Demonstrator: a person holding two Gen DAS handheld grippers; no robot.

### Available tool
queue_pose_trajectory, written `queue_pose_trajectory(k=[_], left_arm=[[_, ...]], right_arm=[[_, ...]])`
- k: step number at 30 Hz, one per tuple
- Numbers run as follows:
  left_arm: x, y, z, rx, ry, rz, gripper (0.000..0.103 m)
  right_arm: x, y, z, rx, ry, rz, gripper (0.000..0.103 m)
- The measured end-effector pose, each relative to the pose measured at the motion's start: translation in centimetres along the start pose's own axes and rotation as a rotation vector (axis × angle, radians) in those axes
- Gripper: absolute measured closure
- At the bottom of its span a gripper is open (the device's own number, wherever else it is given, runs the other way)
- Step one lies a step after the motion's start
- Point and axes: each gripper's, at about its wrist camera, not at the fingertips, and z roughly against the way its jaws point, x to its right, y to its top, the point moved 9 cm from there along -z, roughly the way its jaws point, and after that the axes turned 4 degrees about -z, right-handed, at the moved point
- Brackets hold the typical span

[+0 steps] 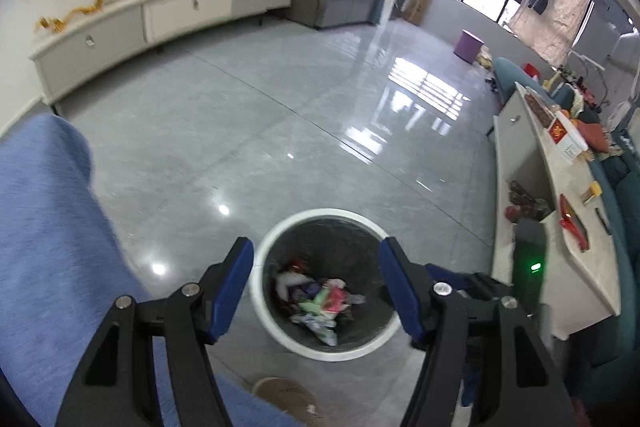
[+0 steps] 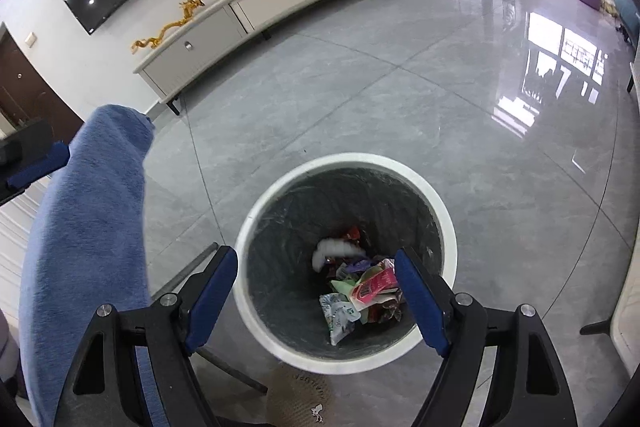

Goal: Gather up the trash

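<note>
Both grippers poised over the trash bin, fingers spread and holding nothing.

Left wrist view: the left gripper point(image 1: 316, 285) points down at the white-rimmed trash bin point(image 1: 276, 239) on the grey tiled floor point(image 1: 280, 107); its blue-padded jaws stand apart with nothing between them, the bin's mouth showing in the gap; crumpled wrappers point(image 1: 320, 301) lie at the bottom on the dark liner; a blue sleeve point(image 1: 44, 227) fills the left side; a cluttered white table point(image 1: 560, 195) stands to the right of the bin. Right wrist view: the right gripper point(image 2: 316, 293) also hangs above the trash bin point(image 2: 276, 187), jaws released and empty; the wrappers point(image 2: 360, 287) sit in a heap inside, a white piece among them; the blue sleeve point(image 2: 84, 227) crosses the left edge; a beige slipper point(image 2: 298, 399) shows just below the bin's rim; a long white cabinet point(image 2: 260, 7) runs along the far wall.
</note>
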Motion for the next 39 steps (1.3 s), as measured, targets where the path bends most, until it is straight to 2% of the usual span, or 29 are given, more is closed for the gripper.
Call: queue_pose_trajectory(k=[9, 19, 29, 39], left_arm=[[-3.2, -2.3, 9.9, 0.14, 0.204, -0.033, 0.039], [-8.7, -7.2, 20.3, 0.251, 0.392, 0.043, 0.039], [-13.4, -11.6, 26.2, 0.317, 0.489, 0.147, 0.039], [-16.4, -15.6, 29.2, 0.348, 0.53, 0.227, 0.038]], right_arm=[[-7.2, 0.1, 6.5, 0.097, 0.051, 0.115, 0.024], [-16.1, -1.7, 12.1, 0.182, 0.097, 0.267, 0.024], [-23.5, -3.8, 14.4, 0.235, 0.112, 0.411, 0.023], [-26.4, -5.8, 14.7, 0.283, 0.082, 0.458, 0.019]])
